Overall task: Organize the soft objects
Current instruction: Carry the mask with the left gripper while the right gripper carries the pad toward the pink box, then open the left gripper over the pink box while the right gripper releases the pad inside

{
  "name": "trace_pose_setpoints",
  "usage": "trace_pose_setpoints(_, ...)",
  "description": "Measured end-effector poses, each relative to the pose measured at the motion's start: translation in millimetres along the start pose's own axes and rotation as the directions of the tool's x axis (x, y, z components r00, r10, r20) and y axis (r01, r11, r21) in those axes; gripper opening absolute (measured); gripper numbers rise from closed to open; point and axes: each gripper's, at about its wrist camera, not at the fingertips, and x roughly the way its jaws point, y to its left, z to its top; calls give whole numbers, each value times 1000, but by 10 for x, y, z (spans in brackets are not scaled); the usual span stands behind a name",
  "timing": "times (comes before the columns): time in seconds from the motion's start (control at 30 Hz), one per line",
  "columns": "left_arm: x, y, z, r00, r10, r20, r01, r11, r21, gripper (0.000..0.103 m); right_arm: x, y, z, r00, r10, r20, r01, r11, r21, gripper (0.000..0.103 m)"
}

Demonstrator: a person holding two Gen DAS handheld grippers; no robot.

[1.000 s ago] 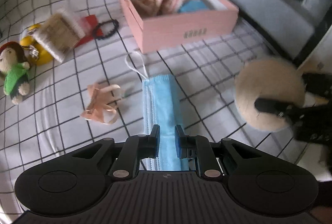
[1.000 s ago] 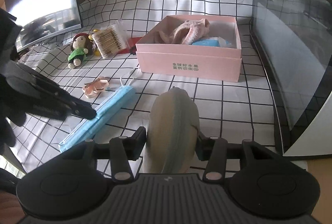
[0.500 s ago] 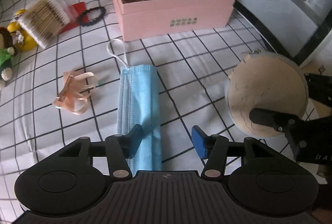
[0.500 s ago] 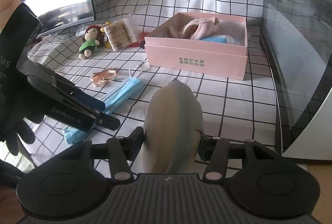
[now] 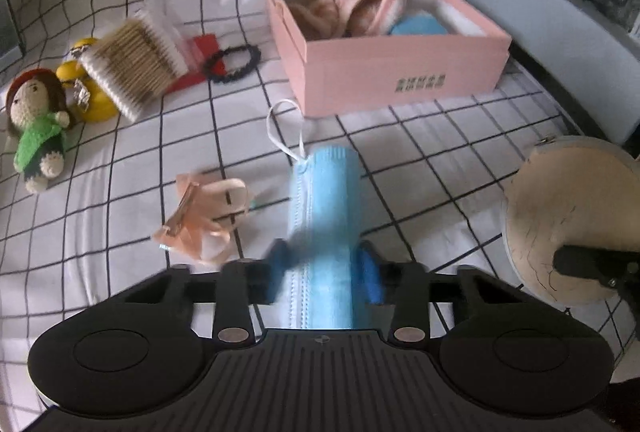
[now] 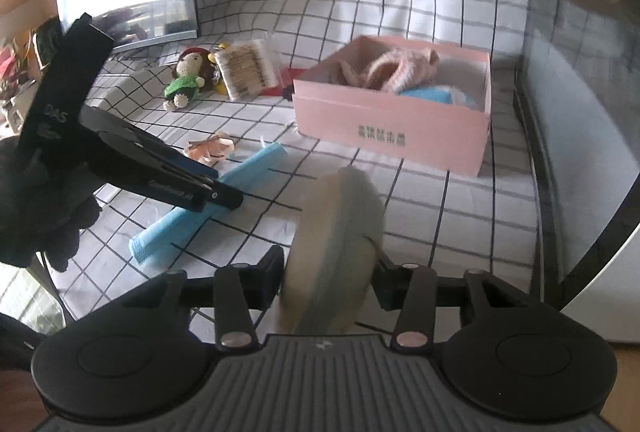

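A blue face mask [image 5: 326, 191] lies on the checked cloth, and my left gripper [image 5: 324, 268] is shut on its near end, which is bunched between the blue pads. In the right wrist view the mask [image 6: 176, 228] runs under the left gripper [image 6: 224, 197]. My right gripper [image 6: 328, 272] holds a round beige puff [image 6: 336, 232] on edge between its pads, its jaws closing on it. The puff [image 5: 560, 216] shows at the right in the left wrist view. The pink box [image 5: 400, 71] behind holds pink fluffy items and a blue one.
A peach ribbon piece [image 5: 200, 220] lies left of the mask. Farther left are a knitted doll [image 5: 38, 127], a yellow toy [image 5: 92, 99], a cotton swab pack [image 5: 132, 63], a red card [image 5: 200, 59] and a black bracelet [image 5: 232, 63]. A dark glass panel [image 5: 560, 43] borders the right.
My left gripper opened, came down over the near end of the mask and shut on it. The right gripper stayed in place with the puff.
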Motion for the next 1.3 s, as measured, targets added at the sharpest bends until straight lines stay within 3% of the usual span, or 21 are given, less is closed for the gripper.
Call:
trace_pose_setpoints(0.27, -182, -54, -127, 993, -104, 55, 102, 994, 35, 13, -308, -94, 99, 997, -54, 54, 54, 999, 0, 40)
trace_pose_setpoints(0.4, -530, -178, -17, 974, -211, 89, 206, 977, 57, 13, -445, -132, 99, 995, -73, 67, 72, 997, 16, 40)
trace_pose_setpoints(0.5, -867, -267, 296, 947, -271, 171, 260, 962, 82, 13, -587, -143, 131, 992, -74, 106, 71, 997, 37, 40)
trace_pose_setpoints(0.67, -1167, -185, 1154, 875, -345, 341, 351, 935, 45, 13, -746, -142, 227, 979, -83, 188, 71, 995, 67, 40)
trace_pose_setpoints(0.77, -1037, -55, 1620, 836, -342, 429, 373, 928, 12, 18, -722, -123, 227, 976, -101, 191, 84, 992, 96, 40)
trace_pose_setpoints(0.87, -632, 73, 1919, 817, -331, 473, 400, 915, -51, 23, -676, -89, 179, 976, -134, 169, 115, 986, 119, 40)
trace_pose_setpoints(0.93, -283, 146, 1991, 825, -302, 477, 394, 913, -104, 23, -669, -68, 126, 979, -156, 133, 137, 980, 145, 40)
trace_pose_setpoints(1.03, 400, 241, 1952, 884, -275, 377, 374, 901, -221, 24, -674, -80, 59, 979, -186, 81, 170, 970, 172, 40)
trace_pose_setpoints(1.07, 610, 256, 1911, 904, -279, 324, 367, 895, -253, 17, -680, -94, 38, 978, -196, 66, 181, 967, 179, 40)
trace_pose_setpoints(1.13, 919, 270, 1837, 936, -266, 232, 327, 901, -284, 17, -684, -115, 2, 976, -210, 48, 197, 961, 195, 40)
trace_pose_setpoints(1.2, 944, 249, 1799, 934, -255, 249, 317, 913, -257, 23, -664, -130, 9, 975, -217, 38, 205, 956, 208, 40)
trace_pose_setpoints(1.3, 807, 246, 1811, 931, -276, 240, 335, 908, -252, 23, -624, -132, 94, 972, -227, 54, 212, 956, 202, 40)
